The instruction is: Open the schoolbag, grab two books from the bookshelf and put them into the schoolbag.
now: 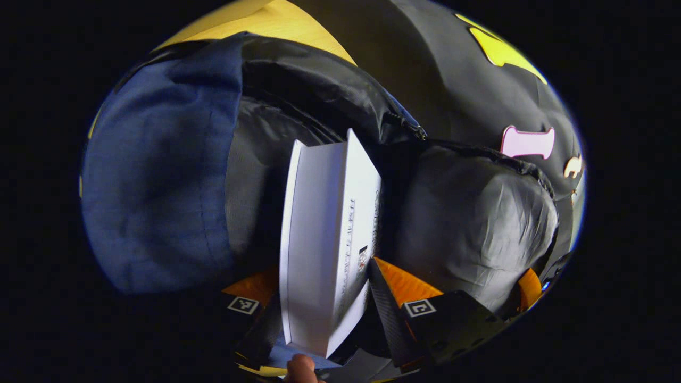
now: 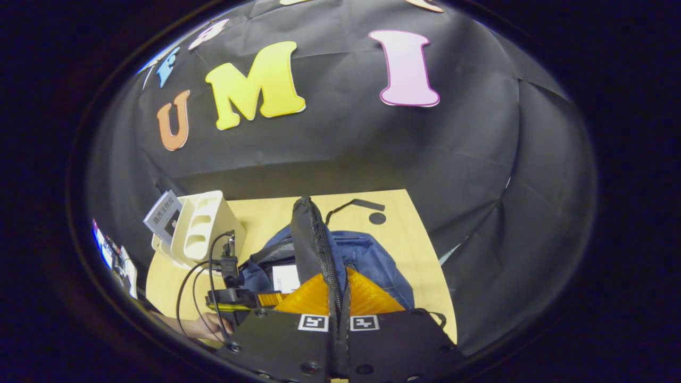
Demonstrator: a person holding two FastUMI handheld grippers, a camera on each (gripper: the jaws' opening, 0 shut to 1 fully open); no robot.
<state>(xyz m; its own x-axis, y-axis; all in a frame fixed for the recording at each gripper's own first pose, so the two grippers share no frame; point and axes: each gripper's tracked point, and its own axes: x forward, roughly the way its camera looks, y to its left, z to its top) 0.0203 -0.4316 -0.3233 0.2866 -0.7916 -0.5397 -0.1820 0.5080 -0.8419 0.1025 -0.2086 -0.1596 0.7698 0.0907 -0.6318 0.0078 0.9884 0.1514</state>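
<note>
Item, nearest in the left gripper view: my left gripper (image 1: pixel 330 314), fingers spread about the width of a book (image 1: pixel 327 239) and pressing on it from both sides; the book is white, held edge-up, its far end already inside the mouth of the schoolbag (image 1: pixel 159 175). Item, just below: a fingertip of the hand (image 1: pixel 300 368) that carries this gripper. Item, around the book: the bag's dark lining, open and slack on either side, with the zip edge running along the far lip. Item, beyond: a strip of the wooden table (image 1: pixel 266 24). Item, nearest in the right gripper view: my right gripper (image 2: pixel 339 322), fingers brought together on a black flap (image 2: pixel 314 244) of the bag, lifting it up so the opening gapes. Item, to the left and a little farther: the left gripper (image 2: pixel 234 298) with its cable, at the bag's mouth, a white patch of the book showing beside it. Item, farther left on the table: the white bookshelf (image 2: pixel 205 226), with one book (image 2: pixel 164 215) leaning at its far side. Status, by my judgement: bag opened; one book going in, not yet let go. I cannot tell whether another book already lies inside, so this may be the first or the second.
</note>
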